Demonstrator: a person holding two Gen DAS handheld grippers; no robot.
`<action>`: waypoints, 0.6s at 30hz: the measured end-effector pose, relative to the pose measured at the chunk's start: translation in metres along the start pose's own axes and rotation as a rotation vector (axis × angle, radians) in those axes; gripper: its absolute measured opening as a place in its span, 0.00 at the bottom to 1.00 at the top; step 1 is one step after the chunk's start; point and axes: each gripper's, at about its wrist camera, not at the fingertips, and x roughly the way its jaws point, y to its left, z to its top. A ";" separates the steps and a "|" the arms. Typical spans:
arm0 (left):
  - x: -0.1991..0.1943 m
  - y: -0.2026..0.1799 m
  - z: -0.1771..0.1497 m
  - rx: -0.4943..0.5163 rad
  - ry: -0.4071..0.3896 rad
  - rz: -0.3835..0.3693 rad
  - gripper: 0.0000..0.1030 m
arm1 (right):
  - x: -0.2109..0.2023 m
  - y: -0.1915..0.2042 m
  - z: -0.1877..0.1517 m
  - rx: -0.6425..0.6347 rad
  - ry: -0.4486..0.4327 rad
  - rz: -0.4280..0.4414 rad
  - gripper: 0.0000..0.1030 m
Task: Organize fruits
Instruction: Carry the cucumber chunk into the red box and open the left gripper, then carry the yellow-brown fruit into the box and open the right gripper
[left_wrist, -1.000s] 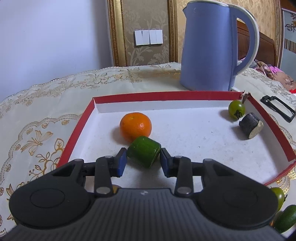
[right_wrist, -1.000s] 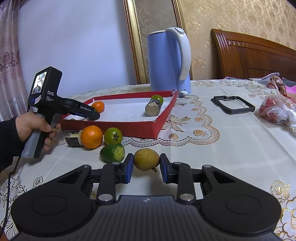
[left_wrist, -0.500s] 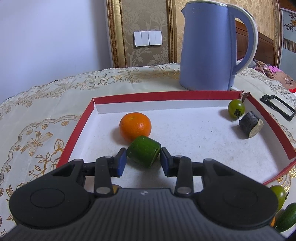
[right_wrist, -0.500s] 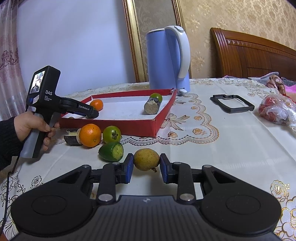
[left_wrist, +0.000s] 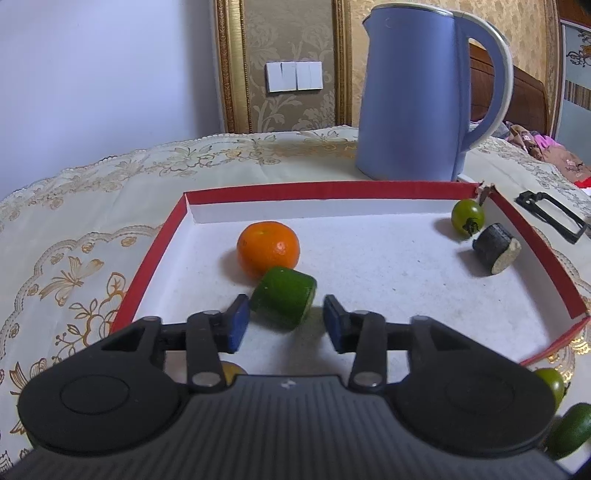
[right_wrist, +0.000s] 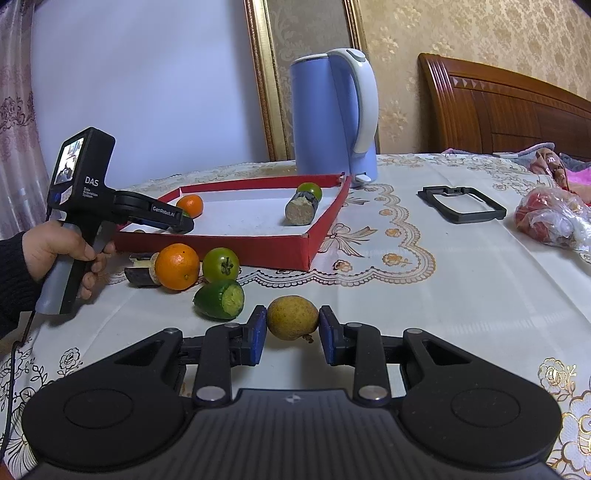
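Sitting inside the red tray (left_wrist: 528, 236), the cut lime (left_wrist: 283, 297) lies on its side between the left gripper (left_wrist: 282, 324) pads; its jaws have just been opening and now stand released, the left pad just beside the lime's skin and a clear gap at the right pad. At 11 o'clock from the lime, touching it, is an orange (left_wrist: 268, 248). At 2 o'clock, in the far right corner, a green tomato (left_wrist: 467, 216) sits just beside a dark cane piece (left_wrist: 496, 253). A blue kettle (left_wrist: 417, 92) stands beyond the tray at 1 o'clock.

From the right wrist view, a hand (right_wrist: 55, 251) at 9 o'clock holds the left gripper's handle. In front of the tray lie, left to right, another cane piece (right_wrist: 139, 270), a second orange (right_wrist: 177, 266), a second tomato (right_wrist: 221, 264) and, nearer, a second lime (right_wrist: 219, 299). The right gripper (right_wrist: 292, 334) is clenched on a yellow fruit (right_wrist: 292, 322), grasping it at the cloth. A black frame (right_wrist: 461, 204) and a bag (right_wrist: 550, 221) lie at 2 o'clock.
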 end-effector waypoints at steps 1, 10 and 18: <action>-0.002 -0.001 -0.001 0.005 -0.008 0.003 0.53 | 0.000 0.000 0.000 -0.001 0.002 0.000 0.29; -0.020 0.000 0.003 0.018 -0.090 0.007 0.60 | 0.002 0.000 0.001 -0.005 0.017 -0.008 0.29; -0.053 0.024 0.010 -0.080 -0.327 -0.003 0.73 | 0.005 0.001 0.001 -0.003 0.032 -0.028 0.29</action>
